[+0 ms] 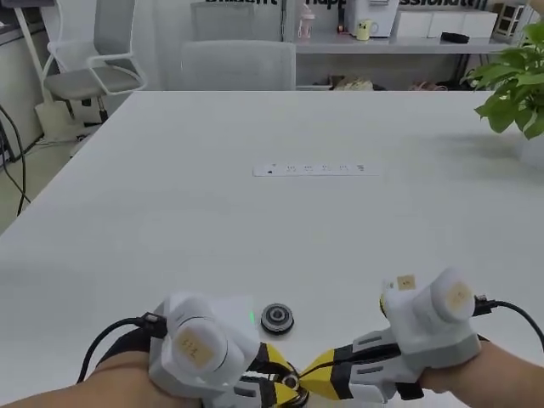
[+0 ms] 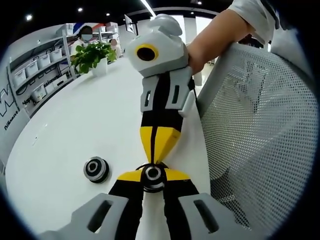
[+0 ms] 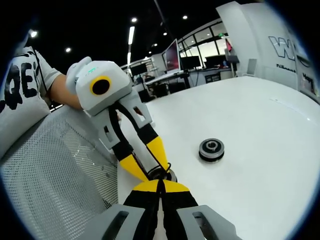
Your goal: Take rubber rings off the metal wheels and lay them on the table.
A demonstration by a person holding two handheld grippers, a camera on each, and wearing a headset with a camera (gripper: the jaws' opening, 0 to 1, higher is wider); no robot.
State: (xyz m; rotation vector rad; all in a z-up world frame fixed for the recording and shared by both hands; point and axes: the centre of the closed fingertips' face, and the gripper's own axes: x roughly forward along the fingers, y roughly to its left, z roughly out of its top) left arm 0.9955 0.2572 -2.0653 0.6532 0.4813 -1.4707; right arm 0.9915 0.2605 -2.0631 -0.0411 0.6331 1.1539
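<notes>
My left gripper [image 2: 152, 176] is shut on a small metal wheel [image 2: 153, 178] just above the white table's [image 1: 255, 221] near edge. My right gripper [image 3: 161, 182] meets it head-on, its yellow tips shut on the thin black rubber ring [image 2: 146, 165] at the wheel's rim. In the head view the two grippers, left [image 1: 285, 379] and right [image 1: 299, 377], touch tips at the bottom centre. A second metal wheel [image 1: 277, 318] with dark rings on it lies flat on the table just beyond them, also seen as that wheel [image 3: 211, 149] from the right gripper.
A flush socket strip [image 1: 316, 169] lies mid-table. A green plant [image 1: 514, 85] stands at the far right edge. Grey chairs [image 1: 93, 68] stand beyond the table's far side. A mesh chair back [image 2: 260, 140] is close behind the hands.
</notes>
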